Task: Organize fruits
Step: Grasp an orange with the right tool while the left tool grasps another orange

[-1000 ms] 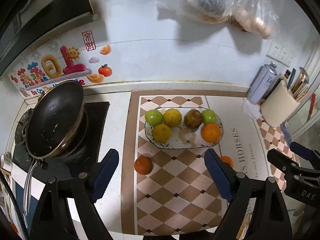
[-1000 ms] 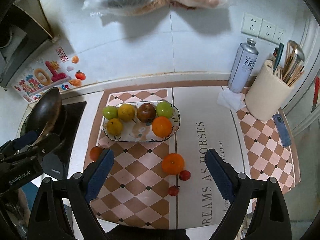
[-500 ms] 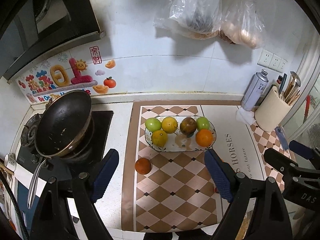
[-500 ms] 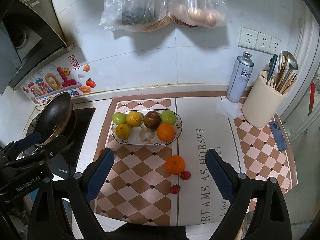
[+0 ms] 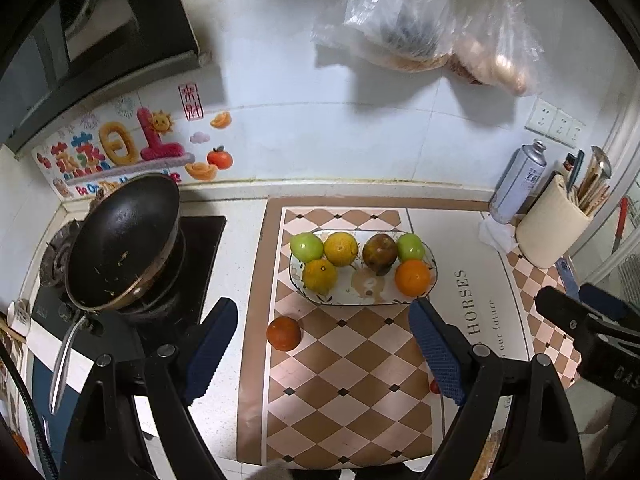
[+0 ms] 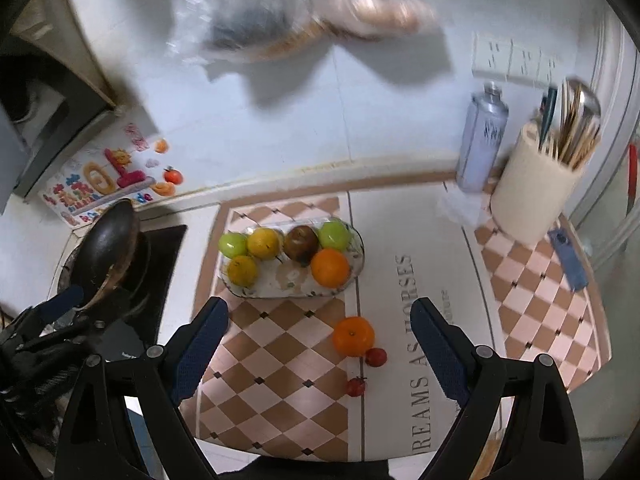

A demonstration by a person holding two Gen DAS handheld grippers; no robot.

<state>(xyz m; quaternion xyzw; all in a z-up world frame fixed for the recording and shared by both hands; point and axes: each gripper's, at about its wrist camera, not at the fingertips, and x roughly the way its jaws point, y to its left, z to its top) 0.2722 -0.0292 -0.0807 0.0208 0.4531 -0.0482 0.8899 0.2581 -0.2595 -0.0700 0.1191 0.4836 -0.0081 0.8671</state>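
Both grippers, left (image 5: 323,348) just widening and right (image 6: 319,346), hang released over the worktop (image 5: 240,264); six fruits fill the plate (image 5: 433,276).

Glossy white wall tiles (image 5: 320,140) fill the upper frame; clear, crinkled plastic bags (image 5: 432,20) hang at top. At left, a matt black pan (image 5: 124,240) with a shiny metal handle. At centre, a smooth checked mat (image 5: 344,380) and a glazed plate (image 5: 360,300) of smooth-skinned fruit — far right, a metal spray can (image 5: 518,184).
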